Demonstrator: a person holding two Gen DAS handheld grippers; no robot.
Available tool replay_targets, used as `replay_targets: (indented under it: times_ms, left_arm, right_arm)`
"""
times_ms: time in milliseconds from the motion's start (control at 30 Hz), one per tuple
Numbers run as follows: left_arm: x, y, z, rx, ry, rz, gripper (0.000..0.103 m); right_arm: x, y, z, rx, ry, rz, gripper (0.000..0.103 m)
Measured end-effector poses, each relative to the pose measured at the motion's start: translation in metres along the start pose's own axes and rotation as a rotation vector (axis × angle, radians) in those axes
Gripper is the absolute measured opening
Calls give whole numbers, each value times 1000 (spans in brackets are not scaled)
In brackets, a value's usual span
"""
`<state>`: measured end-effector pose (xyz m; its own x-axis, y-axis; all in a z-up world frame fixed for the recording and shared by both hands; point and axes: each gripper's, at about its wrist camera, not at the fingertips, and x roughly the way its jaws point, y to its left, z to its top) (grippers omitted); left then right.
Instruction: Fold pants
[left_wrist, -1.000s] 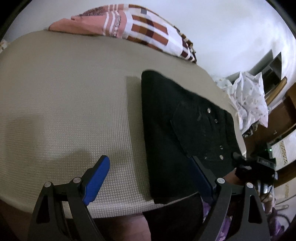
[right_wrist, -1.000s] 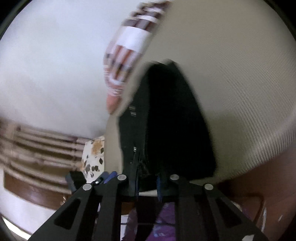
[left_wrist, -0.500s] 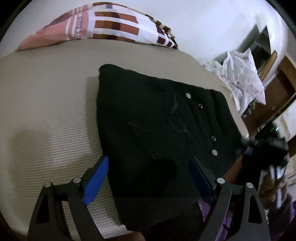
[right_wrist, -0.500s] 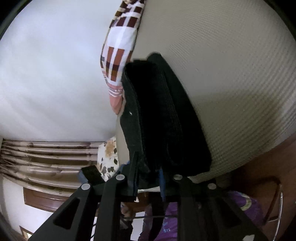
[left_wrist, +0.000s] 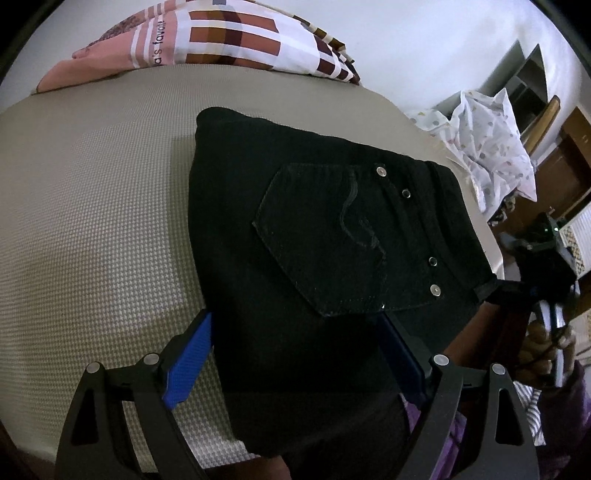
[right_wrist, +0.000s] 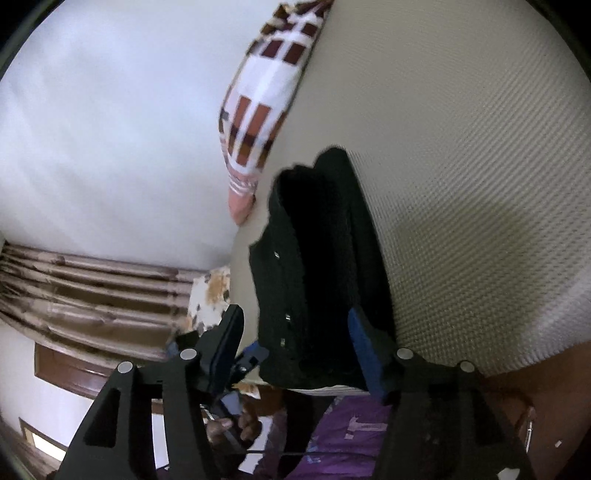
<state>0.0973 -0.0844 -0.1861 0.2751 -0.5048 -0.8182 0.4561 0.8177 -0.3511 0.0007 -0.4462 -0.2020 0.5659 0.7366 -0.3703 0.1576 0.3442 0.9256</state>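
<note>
Left wrist view: the pants (left_wrist: 317, 236) lie on the bed (left_wrist: 92, 206) as a compact black bundle, back pocket and rivets facing up, their near edge hanging a little past the bed's front edge. The left gripper (left_wrist: 295, 354) has its jaws spread wide, one blue pad on either side of the bundle's near part, gripping nothing. A checked pillow (left_wrist: 236, 40) sits at the far end of the bed, and a white cloth (left_wrist: 491, 155) is heaped off to the right. The right gripper (left_wrist: 546, 280) shows at the bundle's right corner, dark and small.

Right wrist view: the picture is somewhat blurred. The pants are seen edge-on as stacked layers resting on the bed. The right gripper's jaws stand well apart, straddling the near end of the stack; it appears to hold nothing, though whether the inner pad touches the cloth is hard to tell.

Judging from the layered, squared shape, the folding looks nearly or fully done; at most a last tidy, or pushing the overhang onto the bed, seems left.
</note>
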Motion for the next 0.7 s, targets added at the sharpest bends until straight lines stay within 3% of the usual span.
replay_targets:
  times_ms: [167,367,433,533,633,700]
  left_arm:
    - [1,0,-1,-10,6,3,87]
    - [0,2,-1,-17,12,7,87]
    - [0,3,-1,-24,16,5,87]
    - [-1,5,-2,-36,18,-2,87]
    - [-1,5,-4,-37,20,1,87]
    - [-1,5,-4,-37,19,2,87]
  right_arm:
    - [10,-3,0,-9,22,-21,64]
    - [26,26,2,-168,80,-149,75]
    - [26,33,9,-215,42,-226,75]
    - [28,29,16,-191,68,-142,75]
    - [38,30,15,-243,94,-249,75]
    - [38,24,19,-213,86,-210,75]
